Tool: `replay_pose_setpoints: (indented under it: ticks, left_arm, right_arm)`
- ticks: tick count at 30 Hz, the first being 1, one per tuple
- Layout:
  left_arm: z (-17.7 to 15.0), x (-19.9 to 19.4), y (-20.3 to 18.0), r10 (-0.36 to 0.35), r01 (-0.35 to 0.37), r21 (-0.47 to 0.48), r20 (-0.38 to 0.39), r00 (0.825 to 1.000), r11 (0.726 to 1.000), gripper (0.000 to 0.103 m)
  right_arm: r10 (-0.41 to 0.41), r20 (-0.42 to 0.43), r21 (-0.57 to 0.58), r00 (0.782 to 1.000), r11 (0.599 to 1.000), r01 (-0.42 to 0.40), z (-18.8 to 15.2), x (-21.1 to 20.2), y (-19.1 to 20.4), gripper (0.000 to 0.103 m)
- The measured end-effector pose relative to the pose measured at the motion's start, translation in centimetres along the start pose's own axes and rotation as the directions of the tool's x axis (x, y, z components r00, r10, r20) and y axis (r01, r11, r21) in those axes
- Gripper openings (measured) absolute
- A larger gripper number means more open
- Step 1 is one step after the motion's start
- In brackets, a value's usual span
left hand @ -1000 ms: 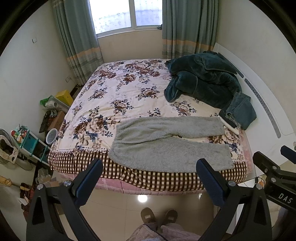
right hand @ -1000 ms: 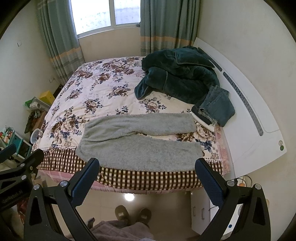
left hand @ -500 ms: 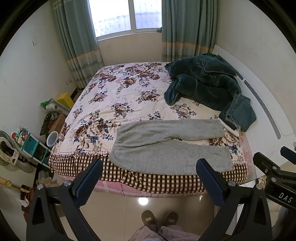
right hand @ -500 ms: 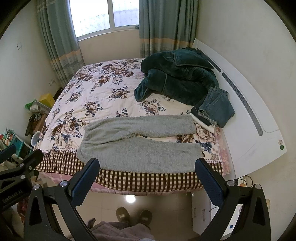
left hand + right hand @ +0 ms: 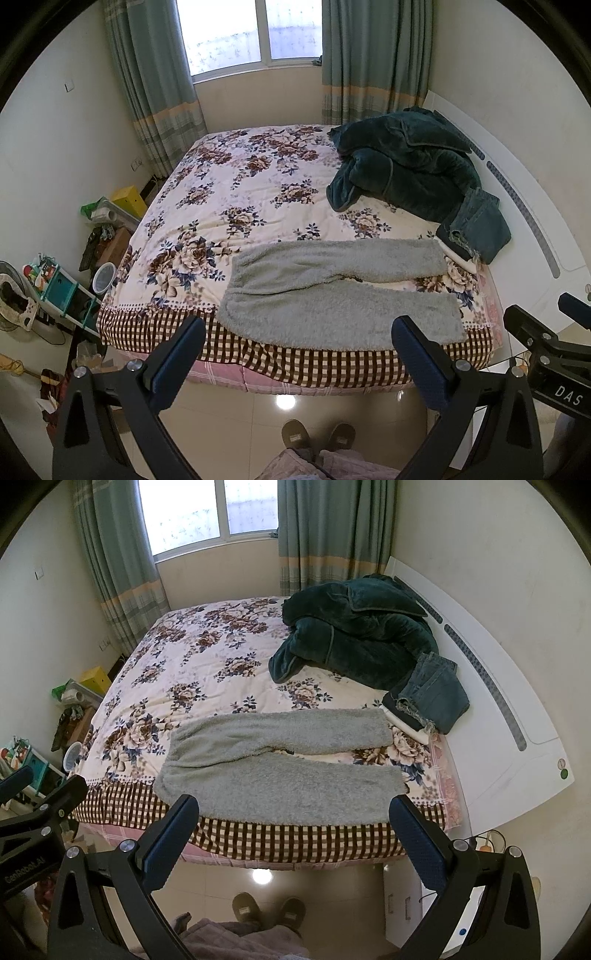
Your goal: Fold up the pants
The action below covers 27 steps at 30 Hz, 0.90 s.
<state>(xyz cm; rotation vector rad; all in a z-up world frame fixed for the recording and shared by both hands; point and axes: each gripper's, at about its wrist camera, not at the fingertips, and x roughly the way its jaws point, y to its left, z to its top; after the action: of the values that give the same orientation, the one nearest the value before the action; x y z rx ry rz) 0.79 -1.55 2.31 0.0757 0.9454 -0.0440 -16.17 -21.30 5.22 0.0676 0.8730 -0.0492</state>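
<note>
Grey fleece pants (image 5: 332,291) lie flat along the near edge of the flowered bed (image 5: 236,206), waist to the left, both legs running right and slightly apart. They also show in the right wrist view (image 5: 280,764). My left gripper (image 5: 299,347) is open and empty, held above the floor in front of the bed. My right gripper (image 5: 293,825) is open and empty too, at about the same height and distance. Neither touches the pants.
A dark green blanket (image 5: 402,166) is heaped at the far right of the bed. Folded jeans (image 5: 476,229) lie next to the white headboard (image 5: 524,206). Boxes and a small shelf (image 5: 62,291) crowd the floor at left. My slippers (image 5: 317,435) stand on the tiled floor.
Both grippers have drawn back and up a little, so the bed and pants look slightly farther away. The pants have not moved.
</note>
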Motion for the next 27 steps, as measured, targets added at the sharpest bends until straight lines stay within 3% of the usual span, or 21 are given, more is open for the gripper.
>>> replay_pose_setpoints:
  ticks: [17,22,27]
  left_arm:
    - [1.0,-0.5,-0.1,0.007,-0.007,-0.019,-0.003,1.000,1.000,0.103]
    - [0.8,0.8,0.2,0.051,-0.050,-0.058,0.018,0.999,0.997,0.103]
    - [2.1,5.0,1.4,0.143,-0.140,-0.124,0.022,0.989,0.982,0.103]
  right_arm:
    - [0.026,-0.009,-0.004,1.000,1.000,-0.026,-0.3,0.6,-0.4,0.103]
    - [0.031,-0.010,0.006,0.999,0.999,-0.031,-0.9,1.8,-1.5,0.103]
    - [0.036,-0.006,0.043,0.999,0.998,-0.036,-0.4,5.3,-2.5,0.103]
